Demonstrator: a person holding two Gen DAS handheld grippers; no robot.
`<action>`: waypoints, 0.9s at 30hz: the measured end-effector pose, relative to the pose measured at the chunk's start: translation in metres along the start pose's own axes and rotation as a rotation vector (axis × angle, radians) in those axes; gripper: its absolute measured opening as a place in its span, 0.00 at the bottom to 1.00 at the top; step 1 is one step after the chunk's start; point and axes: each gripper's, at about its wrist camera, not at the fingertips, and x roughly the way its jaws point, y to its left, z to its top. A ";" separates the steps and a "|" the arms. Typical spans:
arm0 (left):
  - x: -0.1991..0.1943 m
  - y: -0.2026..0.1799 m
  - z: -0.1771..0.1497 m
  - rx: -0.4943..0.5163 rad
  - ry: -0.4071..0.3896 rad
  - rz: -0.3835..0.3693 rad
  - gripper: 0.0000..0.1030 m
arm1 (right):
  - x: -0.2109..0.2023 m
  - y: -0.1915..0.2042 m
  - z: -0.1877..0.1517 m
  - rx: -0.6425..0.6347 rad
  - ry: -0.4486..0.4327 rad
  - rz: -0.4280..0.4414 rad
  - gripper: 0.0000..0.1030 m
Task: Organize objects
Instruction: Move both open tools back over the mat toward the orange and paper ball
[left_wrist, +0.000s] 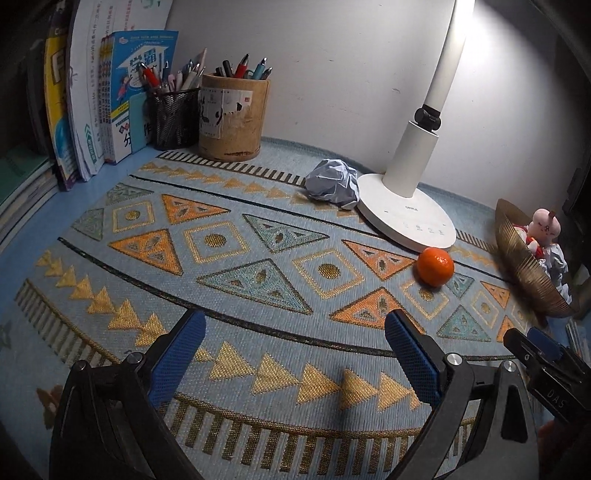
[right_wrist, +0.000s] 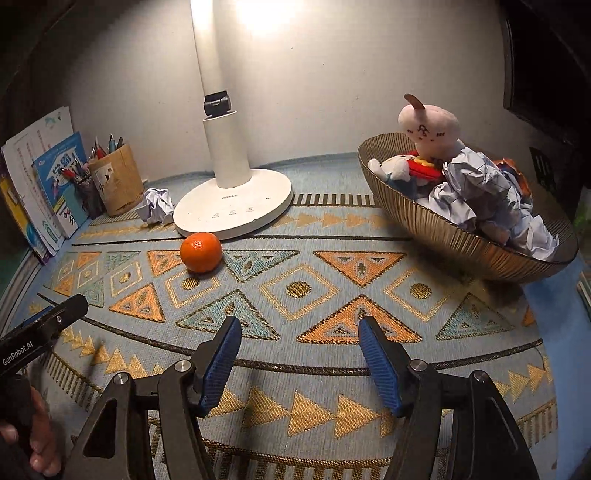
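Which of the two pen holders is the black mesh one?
The left pen holder, next to the books: dark wire mesh, smaller. The other holder beside it is a tan cylinder with paper labels.

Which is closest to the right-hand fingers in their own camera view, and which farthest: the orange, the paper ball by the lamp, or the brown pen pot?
1. Orange: nearest, ahead and left of the right fingers, on the mat just in front of the lamp base.
2. Paper ball: farther back, left of the lamp base.
3. Pen pot: farthest, back left beside the books.
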 end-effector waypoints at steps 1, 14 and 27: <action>0.000 0.001 0.000 -0.004 -0.003 -0.006 0.95 | 0.000 0.003 0.000 -0.015 -0.001 -0.006 0.64; 0.002 0.001 0.000 -0.003 0.013 -0.007 0.95 | 0.002 0.008 0.001 -0.036 -0.008 -0.033 0.78; 0.013 0.005 0.026 0.000 0.082 -0.064 0.95 | 0.022 0.023 0.014 -0.046 0.122 0.070 0.72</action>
